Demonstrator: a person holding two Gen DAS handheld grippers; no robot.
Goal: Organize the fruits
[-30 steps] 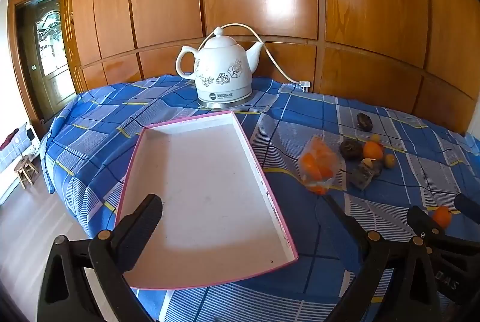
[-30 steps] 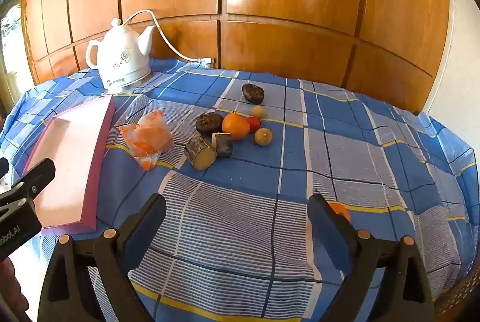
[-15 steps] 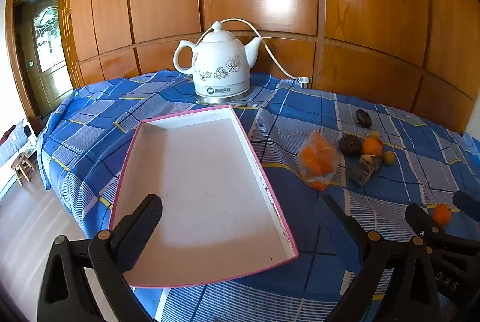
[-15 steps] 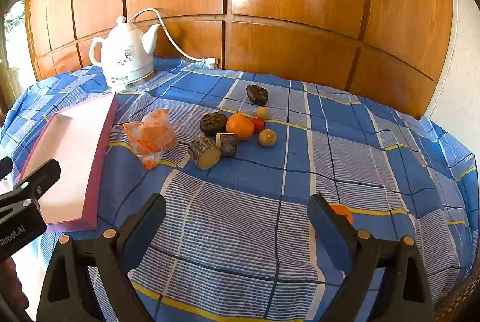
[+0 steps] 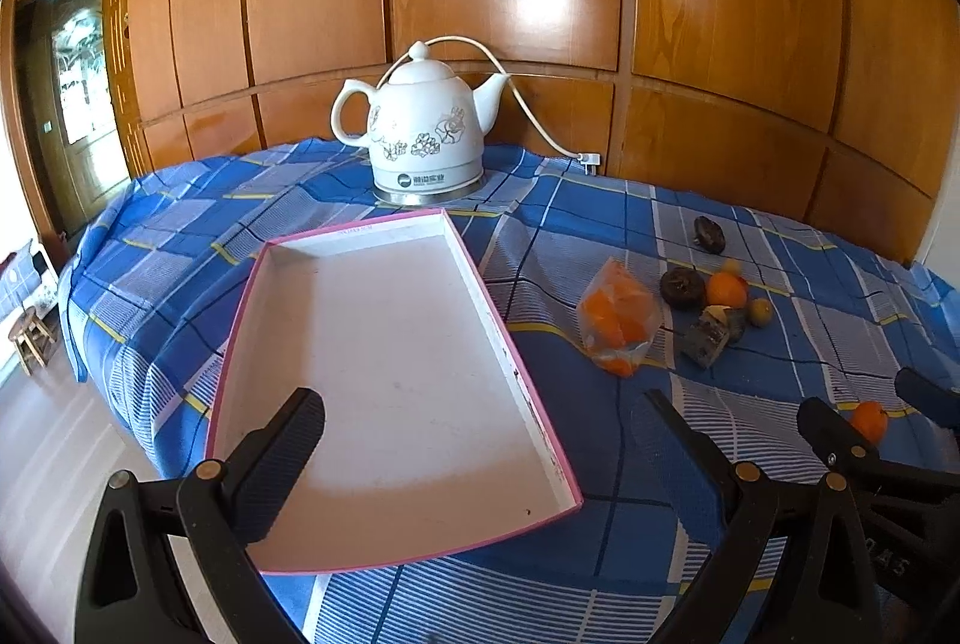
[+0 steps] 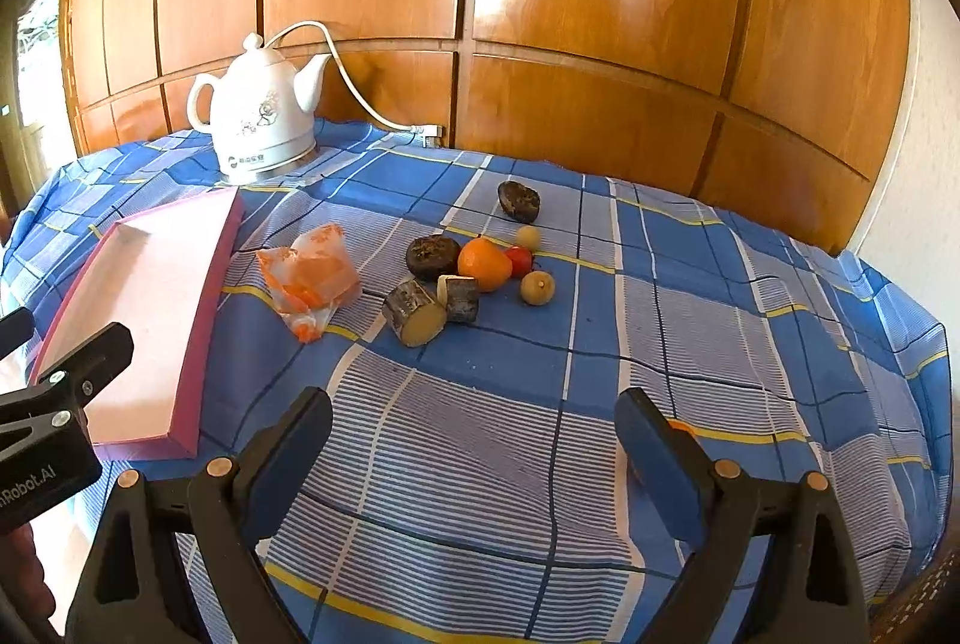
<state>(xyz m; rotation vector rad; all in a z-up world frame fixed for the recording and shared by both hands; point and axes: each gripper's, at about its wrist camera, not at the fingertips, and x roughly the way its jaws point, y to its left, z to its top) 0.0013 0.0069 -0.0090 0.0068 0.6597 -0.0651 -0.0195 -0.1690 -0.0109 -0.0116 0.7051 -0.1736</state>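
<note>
Both grippers — left gripper (image 5: 486, 428), right gripper (image 6: 474, 428) — stay open, nearer the fruits (image 6: 480, 272).

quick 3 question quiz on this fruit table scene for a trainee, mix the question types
1. True or false: the pink-rimmed tray already holds fruit.
2. Which sits nearest the right gripper? A) kettle B) small orange C) bag of oranges
3. Fill in: both the right gripper and the left gripper have their jaws ____.

Key: 1 false, the tray is bare. 2 B, it lies right beside the right-hand jaw. 3 open, holding nothing.
</note>
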